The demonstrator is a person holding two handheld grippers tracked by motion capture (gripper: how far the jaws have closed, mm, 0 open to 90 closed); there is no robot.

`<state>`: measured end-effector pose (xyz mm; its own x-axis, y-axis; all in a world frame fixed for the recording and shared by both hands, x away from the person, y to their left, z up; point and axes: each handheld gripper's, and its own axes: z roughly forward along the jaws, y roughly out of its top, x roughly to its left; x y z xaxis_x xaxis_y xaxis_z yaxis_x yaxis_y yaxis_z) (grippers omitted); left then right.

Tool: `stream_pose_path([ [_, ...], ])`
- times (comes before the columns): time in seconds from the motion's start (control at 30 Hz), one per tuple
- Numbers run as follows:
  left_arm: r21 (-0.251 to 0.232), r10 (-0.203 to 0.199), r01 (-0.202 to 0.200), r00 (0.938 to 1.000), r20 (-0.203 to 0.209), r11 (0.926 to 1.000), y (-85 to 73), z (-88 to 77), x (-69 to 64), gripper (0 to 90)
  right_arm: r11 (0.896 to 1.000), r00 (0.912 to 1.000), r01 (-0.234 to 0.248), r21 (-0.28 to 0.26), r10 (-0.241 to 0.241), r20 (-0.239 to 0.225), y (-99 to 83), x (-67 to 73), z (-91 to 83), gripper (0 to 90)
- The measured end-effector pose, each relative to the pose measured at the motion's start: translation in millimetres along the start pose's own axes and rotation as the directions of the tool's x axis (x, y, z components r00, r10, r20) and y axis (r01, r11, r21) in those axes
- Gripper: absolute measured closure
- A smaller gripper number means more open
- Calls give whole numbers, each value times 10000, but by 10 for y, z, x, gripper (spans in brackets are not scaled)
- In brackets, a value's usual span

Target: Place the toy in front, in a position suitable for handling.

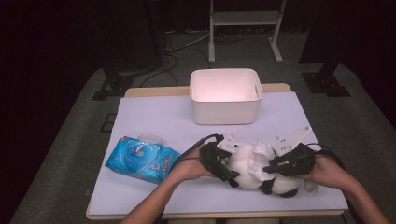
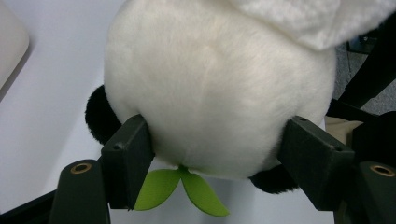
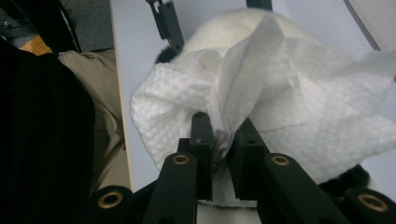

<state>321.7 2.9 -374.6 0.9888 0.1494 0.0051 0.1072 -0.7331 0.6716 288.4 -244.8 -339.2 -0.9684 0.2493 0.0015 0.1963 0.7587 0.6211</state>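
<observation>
Jaws of the left gripper (image 2: 219, 154) clamp the panda's (image 1: 250, 165) white body from both sides; right gripper (image 3: 223, 135) jaws pinch a wipe (image 3: 299, 112) draped over it. Panda lies at the table's (image 1: 154, 116) near right, long axis running left-right.
</observation>
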Motion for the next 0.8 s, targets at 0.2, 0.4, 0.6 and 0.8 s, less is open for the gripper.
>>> stream_pose_path([
  [0.2,-15,-32,32,10000,21,10000,2,3,3,281,9994,9991,347,-23,-347,-243,147,26,72,801],
  [0.4,-109,1,-1,10000,57,9999,13,3,-6,280,9977,9967,664,-100,-668,-469,311,50,166,801],
  [0.6,-127,-170,172,9997,146,9998,-59,31,15,280,9975,9947,706,-75,-710,-739,378,37,280,801],
  [0.8,-143,-206,209,9996,182,9997,-65,25,12,278,9982,9962,596,15,-594,-632,298,24,203,800],
])
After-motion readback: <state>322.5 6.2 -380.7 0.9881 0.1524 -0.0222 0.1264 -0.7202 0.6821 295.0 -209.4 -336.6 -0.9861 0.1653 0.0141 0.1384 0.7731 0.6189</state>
